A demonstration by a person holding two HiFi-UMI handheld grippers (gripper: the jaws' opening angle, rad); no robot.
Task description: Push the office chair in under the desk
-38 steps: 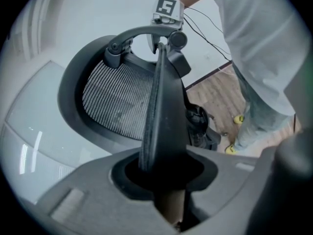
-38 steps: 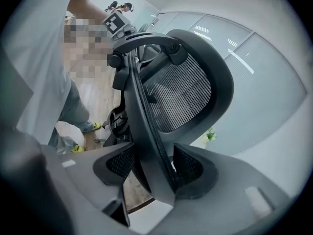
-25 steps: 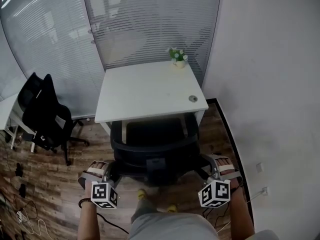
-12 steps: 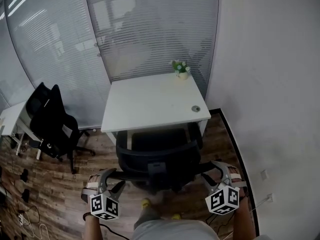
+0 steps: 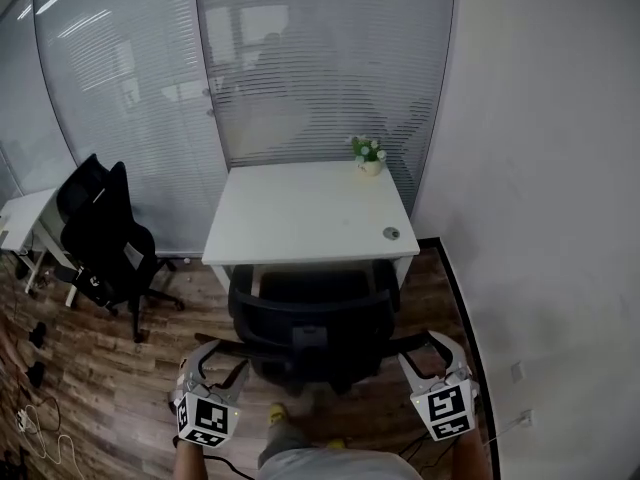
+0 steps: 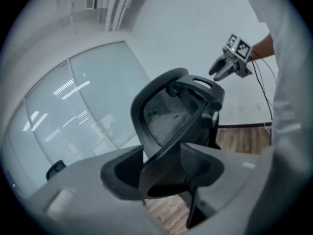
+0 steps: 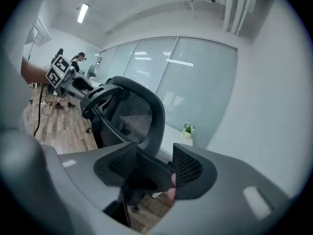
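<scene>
The black office chair (image 5: 315, 318) stands with its seat under the front edge of the white desk (image 5: 300, 218), its mesh back (image 6: 166, 111) toward me. My left gripper (image 5: 220, 366) is at the tip of the chair's left armrest. Its jaws are closing, with the armrest's black end between them (image 6: 161, 165) and the pads not pressing on it. My right gripper (image 5: 428, 353) stands open at the right armrest, whose end lies between the jaws (image 7: 151, 168). Each gripper view shows the other gripper beyond the chair back (image 7: 132, 111).
A small potted plant (image 5: 368, 153) sits at the desk's far right corner. Glass partitions with blinds (image 5: 300, 68) close off the back, and a white wall (image 5: 540, 218) runs along the right. A second black chair (image 5: 100, 238) stands at the left. Cables (image 5: 40, 418) lie on the wooden floor.
Both grippers have let go of the armrests, opened their jaws and drawn back a little toward me. The chair stays under the desk edge. The head view has tilted up.
</scene>
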